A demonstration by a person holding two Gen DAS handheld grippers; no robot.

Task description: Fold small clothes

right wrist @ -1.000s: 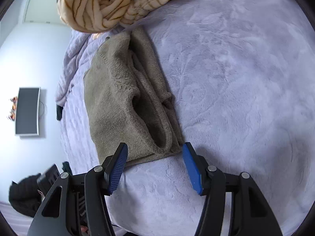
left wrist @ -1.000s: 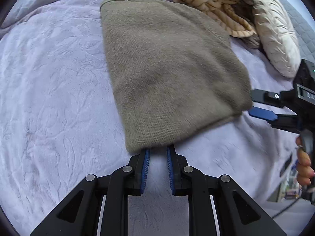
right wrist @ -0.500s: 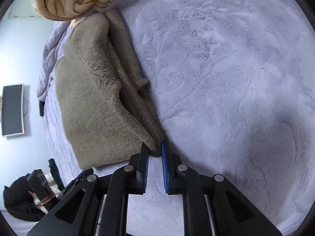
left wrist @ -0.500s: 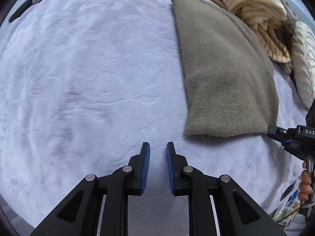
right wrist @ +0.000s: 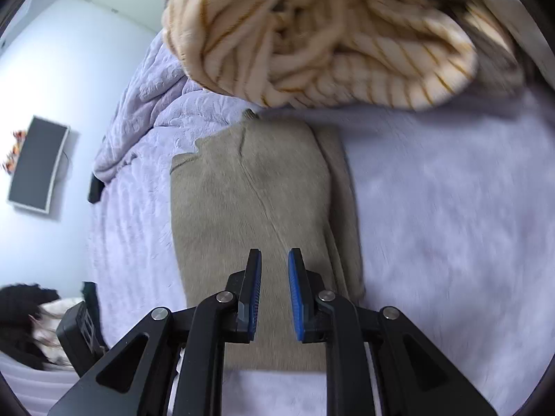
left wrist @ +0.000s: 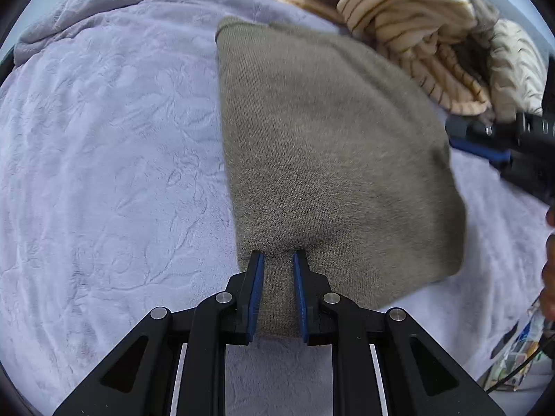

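An olive-brown knitted garment (left wrist: pixel 329 156) lies flat on the lilac bedspread (left wrist: pixel 104 156). My left gripper (left wrist: pixel 278 254) is shut, its tips over the garment's near edge, and cloth shows through the narrow gap with no bunching. In the right wrist view the same garment (right wrist: pixel 225 208) lies under my right gripper (right wrist: pixel 274 253). Its jaws are opening from a narrow gap, and the pads press on nothing. In the left wrist view the right gripper (left wrist: pixel 451 135) is blurred at the garment's right edge.
A cream blanket with brown stripes (left wrist: pixel 409 10) is heaped just beyond the garment, also large in the right wrist view (right wrist: pixel 312 34). A pale cushion (left wrist: pixel 513 66) lies at the far right. A dark screen (right wrist: pixel 36 164) hangs on the wall. Bare bedspread (right wrist: pixel 451 225) spreads right of the garment.
The left gripper swung out over bare bedspread, then came back over the garment's near edge. The right gripper closed on the garment's corner, then rose and moved over the cloth, which now lies flatter.
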